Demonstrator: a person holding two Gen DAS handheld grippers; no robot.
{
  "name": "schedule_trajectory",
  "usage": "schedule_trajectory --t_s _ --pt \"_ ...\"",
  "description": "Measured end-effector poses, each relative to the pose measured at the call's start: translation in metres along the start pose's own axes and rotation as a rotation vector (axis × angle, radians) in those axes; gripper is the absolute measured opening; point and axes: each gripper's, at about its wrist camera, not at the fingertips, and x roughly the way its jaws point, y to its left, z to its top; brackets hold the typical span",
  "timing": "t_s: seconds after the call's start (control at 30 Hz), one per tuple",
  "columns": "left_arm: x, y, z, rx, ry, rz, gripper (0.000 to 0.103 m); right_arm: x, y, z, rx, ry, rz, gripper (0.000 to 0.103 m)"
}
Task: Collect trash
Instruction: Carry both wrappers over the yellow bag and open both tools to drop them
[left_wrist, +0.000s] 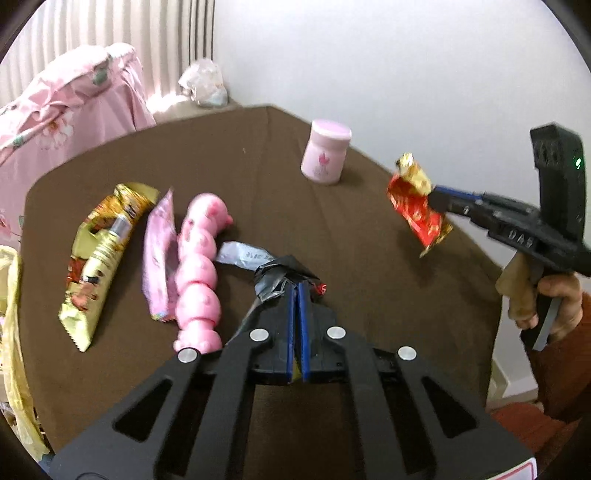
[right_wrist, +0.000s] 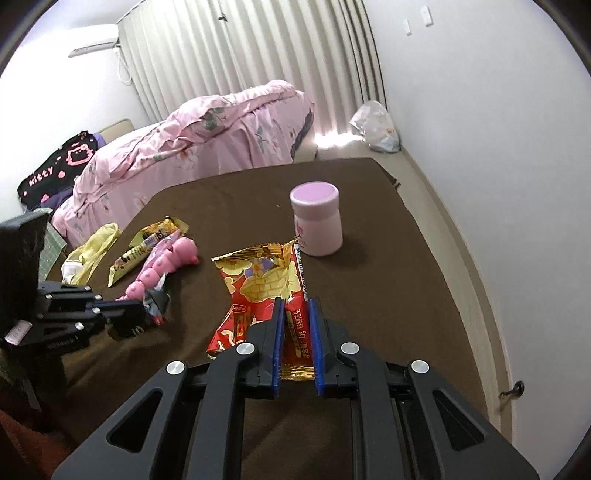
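A yellow plastic bag (left_wrist: 11, 332) hangs at the left edge of the brown table (left_wrist: 229, 155). Beside it lies a yellow snack wrapper (left_wrist: 99, 258), then a pink wrapper (left_wrist: 159, 258) touching a pink segmented toy (left_wrist: 199, 273). Just right of the toy, the left gripper (left_wrist: 297, 291) has its jaws clamped on a crumpled black-and-grey wrapper (left_wrist: 273, 280), close above the cloth. A pink jar (left_wrist: 325, 157) stands upright further back, apart from everything. At the right, the right gripper (right_wrist: 297, 306) pinches a creased red-and-gold snack wrapper (right_wrist: 258, 284), lifted clear of the table. A hand (left_wrist: 554, 299) grips its handle.
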Motion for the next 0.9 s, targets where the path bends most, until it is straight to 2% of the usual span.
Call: schedule_trajectory --t_s 0.27,0.4,0.57,0.77,0.9 --pt "-0.045 0.014 0.002 -0.052 -0.121 0.023 0.002 -0.017 0.015 0.015 -0.019 -0.042 0.028 0.014" --pt "-0.08 0.027 0.006 -0.071 -0.216 0.074 0.002 -0.026 0.038 0.037 -0.069 -0.092 0.049 0.014" --pt "-0.118 0.051 0.003 -0.104 -0.298 0.156 0.002 -0.03 0.077 0.064 -0.133 -0.135 0.108 0.014" --pt "-0.171 0.12 -0.021 -0.27 -0.391 0.269 0.002 -0.009 0.147 0.101 -0.226 -0.135 0.238 0.014" --pt "-0.199 0.171 -0.048 -0.407 -0.432 0.35 0.002 0.008 0.196 0.112 -0.31 -0.122 0.294 0.014"
